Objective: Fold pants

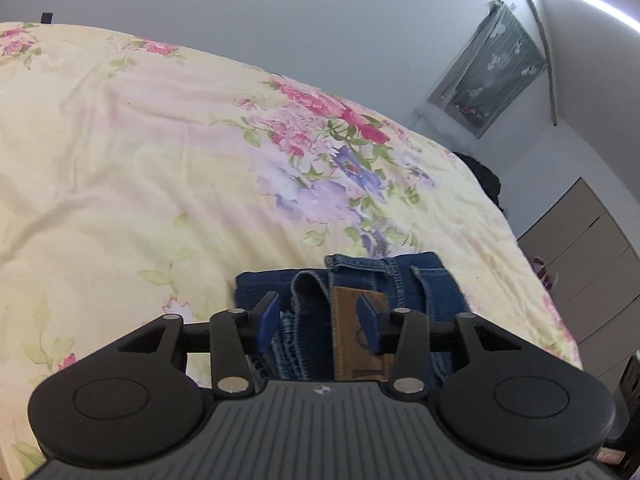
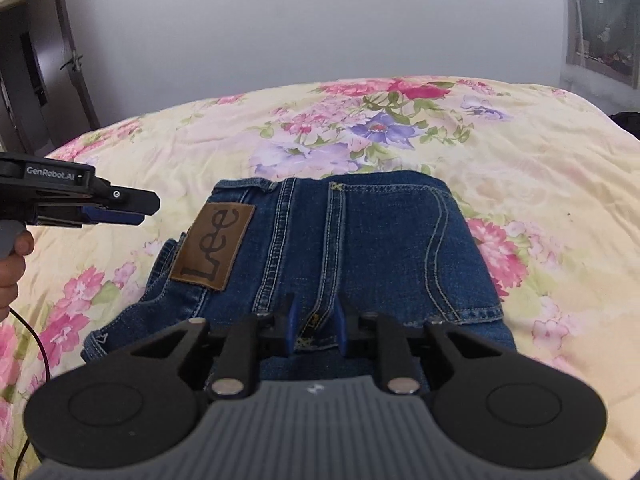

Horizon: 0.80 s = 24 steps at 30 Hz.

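Folded blue jeans (image 2: 352,248) with a brown leather Lee patch (image 2: 214,246) lie on the floral bedspread (image 2: 540,168). My right gripper (image 2: 316,326) hovers over the near edge of the jeans, its blue pads a small gap apart with denim seen between them; no grip is evident. My left gripper (image 1: 320,314) is open above the waistband side of the jeans (image 1: 400,276), over the patch (image 1: 352,320). From the right wrist view the left gripper (image 2: 136,210) is in the air to the left of the jeans, not touching them.
The bed fills both views, with white walls behind. A dresser (image 1: 592,256) and dark clothing (image 1: 484,176) are past the bed's right edge. A dark door (image 2: 36,60) stands at the far left. A cable (image 2: 40,344) trails from the left hand.
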Motion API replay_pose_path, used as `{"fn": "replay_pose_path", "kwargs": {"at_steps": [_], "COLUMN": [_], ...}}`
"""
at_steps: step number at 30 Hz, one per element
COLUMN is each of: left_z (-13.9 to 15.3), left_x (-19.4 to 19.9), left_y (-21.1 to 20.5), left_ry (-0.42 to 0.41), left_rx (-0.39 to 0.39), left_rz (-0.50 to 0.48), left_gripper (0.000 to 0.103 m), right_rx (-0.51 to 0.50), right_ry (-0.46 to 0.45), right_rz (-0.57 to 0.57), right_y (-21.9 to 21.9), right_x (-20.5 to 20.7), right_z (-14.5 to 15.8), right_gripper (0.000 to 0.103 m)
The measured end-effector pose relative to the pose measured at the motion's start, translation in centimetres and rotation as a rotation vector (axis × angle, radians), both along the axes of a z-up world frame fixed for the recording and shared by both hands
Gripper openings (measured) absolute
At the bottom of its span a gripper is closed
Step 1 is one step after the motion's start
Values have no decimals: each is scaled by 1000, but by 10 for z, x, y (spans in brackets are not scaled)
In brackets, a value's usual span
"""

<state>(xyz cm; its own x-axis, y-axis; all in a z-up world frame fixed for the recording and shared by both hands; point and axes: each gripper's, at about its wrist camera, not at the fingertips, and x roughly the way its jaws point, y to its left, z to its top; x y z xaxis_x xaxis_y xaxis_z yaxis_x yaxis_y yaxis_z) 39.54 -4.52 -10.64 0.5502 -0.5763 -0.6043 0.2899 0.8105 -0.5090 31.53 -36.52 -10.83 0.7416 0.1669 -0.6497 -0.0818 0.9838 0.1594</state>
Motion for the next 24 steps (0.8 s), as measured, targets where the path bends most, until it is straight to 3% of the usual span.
{"fn": "replay_pose_path", "kwargs": {"at_steps": [4,8,12,14,16,17,18,19,22,24], "left_z": [-10,-30,-42,-45,-44,-40,-33,-21,16,25], "left_x": [10,20,32,37,39,36,30,21,-7,-13], "left_y": [-13,-24,-41,-50,-56,-58,-61,-66,-72,-74], "left_ry": [49,100,127,124,113,103,67,12,-132,-142], "left_rx": [-29,-86,-96,-72,-54,-43,-6,35,90,142], "left_rz": [38,57,57,63,71,83,93,79,23,13], "left_gripper": [68,68,68,63,36,34,17,10,7,7], "right_rx": [8,-2,37,45,47,51,56,60,92,114], "right_ry": [-47,-134,-158,-160,-143,-139,-141,-142,-161,-174], "right_rz": [-165,-287,-319,-328,-324,-318,-316,-316,-328,-307], "right_y": [-15,-32,-49,-56,-61,-64,-67,-70,-79,-79], "right_x": [-22,-40,-44,-45,-44,-45,-47,-49,-56,-59], "right_z": [-1,-4,-8,-14,-22,-25,-26,-26,-20,-16], "right_gripper": [19,21,21,21,21,21,21,21,20,15]}}
